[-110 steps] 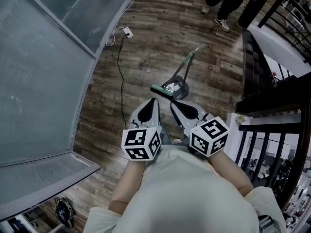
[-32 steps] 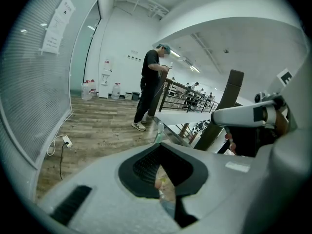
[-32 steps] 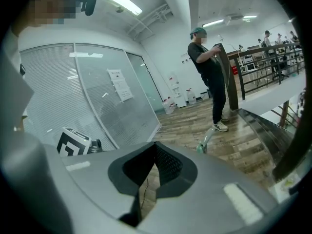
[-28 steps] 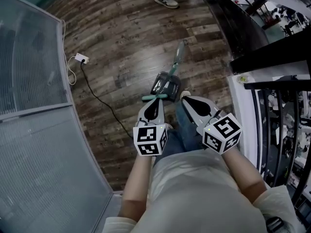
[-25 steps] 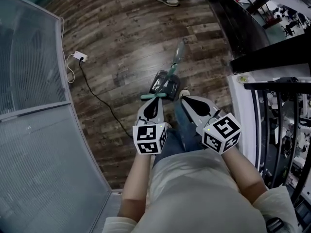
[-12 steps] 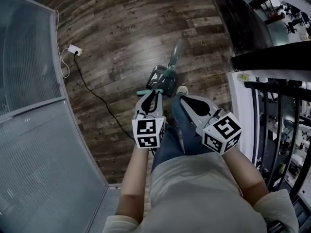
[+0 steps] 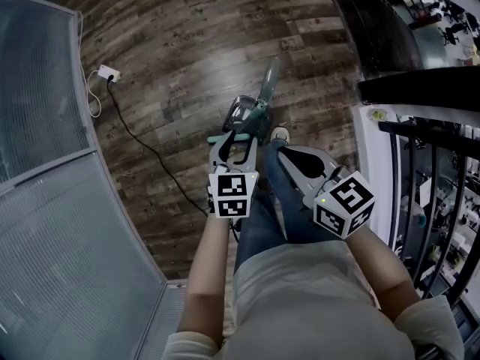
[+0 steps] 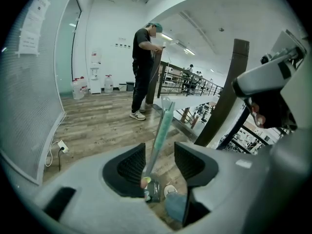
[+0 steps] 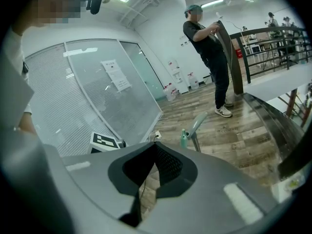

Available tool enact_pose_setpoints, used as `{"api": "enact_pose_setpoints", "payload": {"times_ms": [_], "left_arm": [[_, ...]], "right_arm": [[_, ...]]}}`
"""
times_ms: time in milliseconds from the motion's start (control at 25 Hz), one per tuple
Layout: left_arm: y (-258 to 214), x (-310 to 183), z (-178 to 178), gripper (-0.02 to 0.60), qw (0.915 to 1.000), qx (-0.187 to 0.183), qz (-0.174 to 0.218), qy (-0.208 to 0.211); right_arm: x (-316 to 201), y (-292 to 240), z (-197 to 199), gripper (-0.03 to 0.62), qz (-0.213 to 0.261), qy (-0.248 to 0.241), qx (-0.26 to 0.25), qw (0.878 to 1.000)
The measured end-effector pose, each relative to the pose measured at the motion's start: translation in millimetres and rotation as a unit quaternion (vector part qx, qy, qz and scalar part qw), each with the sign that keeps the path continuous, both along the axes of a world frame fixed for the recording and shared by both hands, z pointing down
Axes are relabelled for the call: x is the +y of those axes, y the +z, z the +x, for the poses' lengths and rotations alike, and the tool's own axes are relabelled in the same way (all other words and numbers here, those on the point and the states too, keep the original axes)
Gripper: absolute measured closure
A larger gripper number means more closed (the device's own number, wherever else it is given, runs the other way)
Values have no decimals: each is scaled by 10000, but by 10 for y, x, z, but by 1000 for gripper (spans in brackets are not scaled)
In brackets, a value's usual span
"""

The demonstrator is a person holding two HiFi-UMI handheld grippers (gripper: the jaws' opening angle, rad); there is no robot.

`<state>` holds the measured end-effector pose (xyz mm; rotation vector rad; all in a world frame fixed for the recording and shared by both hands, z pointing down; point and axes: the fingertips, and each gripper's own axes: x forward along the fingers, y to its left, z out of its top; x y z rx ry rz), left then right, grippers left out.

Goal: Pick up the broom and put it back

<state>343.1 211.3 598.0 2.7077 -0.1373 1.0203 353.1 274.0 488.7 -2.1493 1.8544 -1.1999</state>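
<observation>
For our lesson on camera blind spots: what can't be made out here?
- Broom head: head view, mostly covered by the left gripper, whose jaws have just been opening.
- Handle distance beyond those empty jaws: left gripper view, no depth.
- Wall notice: right gripper view, print too small.

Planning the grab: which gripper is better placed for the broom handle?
Left: the left gripper has just been opening its jaws, and the broom handle shows between them, ungripped. The right gripper is shut.
</observation>
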Motion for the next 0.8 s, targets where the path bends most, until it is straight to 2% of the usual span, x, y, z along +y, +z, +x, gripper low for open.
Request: {"api": "enact_pose_setpoints", "payload": {"times_ms": [440, 800], "left_arm": [[537, 70, 237, 322, 9981, -310, 357, 393], [877, 53, 365, 327, 9959, -525, 457, 572]], "right_arm": [[50, 250, 68, 586, -215, -51, -202, 9996], [82, 397, 159, 586, -334, 59, -364, 9988]]}}
